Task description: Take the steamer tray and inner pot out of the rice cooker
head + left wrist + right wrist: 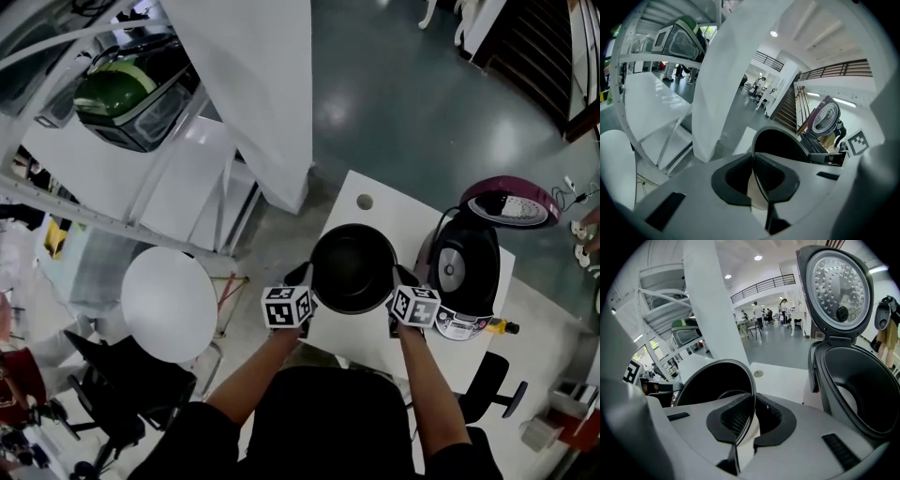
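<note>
The black inner pot (pixel 354 267) hangs over the white table (pixel 380 208), just left of the rice cooker (pixel 462 272). My left gripper (pixel 302 286) is shut on the pot's left rim and my right gripper (pixel 401 286) is shut on its right rim. In the left gripper view the thin rim of the inner pot (pixel 780 143) runs between the dark pads (pixel 736 180). The right gripper view shows the inner pot (pixel 717 383) clamped the same way, beside the rice cooker (pixel 855 385), whose cavity is bare. The cooker's lid (pixel 508 202) stands up open. No steamer tray shows.
A round white stool (pixel 169 302) stands left of the table. A tall white panel (pixel 253 84) and a white frame holding a green-topped case (pixel 122 94) rise at the back left. A black office chair (pixel 492 384) sits at the table's right front.
</note>
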Action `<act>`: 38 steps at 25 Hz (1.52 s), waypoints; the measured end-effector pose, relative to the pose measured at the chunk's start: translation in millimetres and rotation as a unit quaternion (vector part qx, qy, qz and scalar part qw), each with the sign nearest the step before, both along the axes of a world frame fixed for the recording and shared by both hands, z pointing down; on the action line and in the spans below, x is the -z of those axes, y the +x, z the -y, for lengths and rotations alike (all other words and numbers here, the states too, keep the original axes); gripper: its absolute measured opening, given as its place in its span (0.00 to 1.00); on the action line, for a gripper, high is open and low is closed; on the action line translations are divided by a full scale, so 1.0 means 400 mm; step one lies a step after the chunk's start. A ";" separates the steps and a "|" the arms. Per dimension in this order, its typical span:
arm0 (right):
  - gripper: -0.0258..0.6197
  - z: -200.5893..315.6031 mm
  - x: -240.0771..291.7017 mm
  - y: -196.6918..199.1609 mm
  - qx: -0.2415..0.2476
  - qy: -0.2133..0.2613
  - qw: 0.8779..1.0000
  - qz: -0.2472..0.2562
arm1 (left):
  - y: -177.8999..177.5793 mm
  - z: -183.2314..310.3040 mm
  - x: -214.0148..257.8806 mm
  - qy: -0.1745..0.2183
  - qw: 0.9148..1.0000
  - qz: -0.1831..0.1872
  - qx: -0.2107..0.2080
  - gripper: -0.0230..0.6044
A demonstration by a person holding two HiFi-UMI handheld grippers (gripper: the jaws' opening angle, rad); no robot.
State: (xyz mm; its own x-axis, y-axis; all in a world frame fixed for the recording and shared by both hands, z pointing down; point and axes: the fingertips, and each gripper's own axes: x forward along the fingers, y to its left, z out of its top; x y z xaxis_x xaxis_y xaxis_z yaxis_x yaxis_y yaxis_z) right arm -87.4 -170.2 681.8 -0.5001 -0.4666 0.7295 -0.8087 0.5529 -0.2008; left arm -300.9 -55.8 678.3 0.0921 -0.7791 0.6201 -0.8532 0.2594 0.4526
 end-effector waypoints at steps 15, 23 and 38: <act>0.08 0.002 -0.073 -0.001 -0.005 0.000 1.000 -0.012 | -0.008 0.018 -0.069 -0.011 0.999 -0.018 -0.031 0.07; 0.08 0.007 -0.069 -0.002 -0.012 0.018 1.000 -0.016 | -0.007 0.029 -0.070 -0.010 0.999 -0.006 -0.043 0.07; 0.04 -0.098 0.164 0.066 -0.024 0.072 0.996 0.049 | 0.081 0.008 0.096 0.079 0.994 0.031 -0.071 0.05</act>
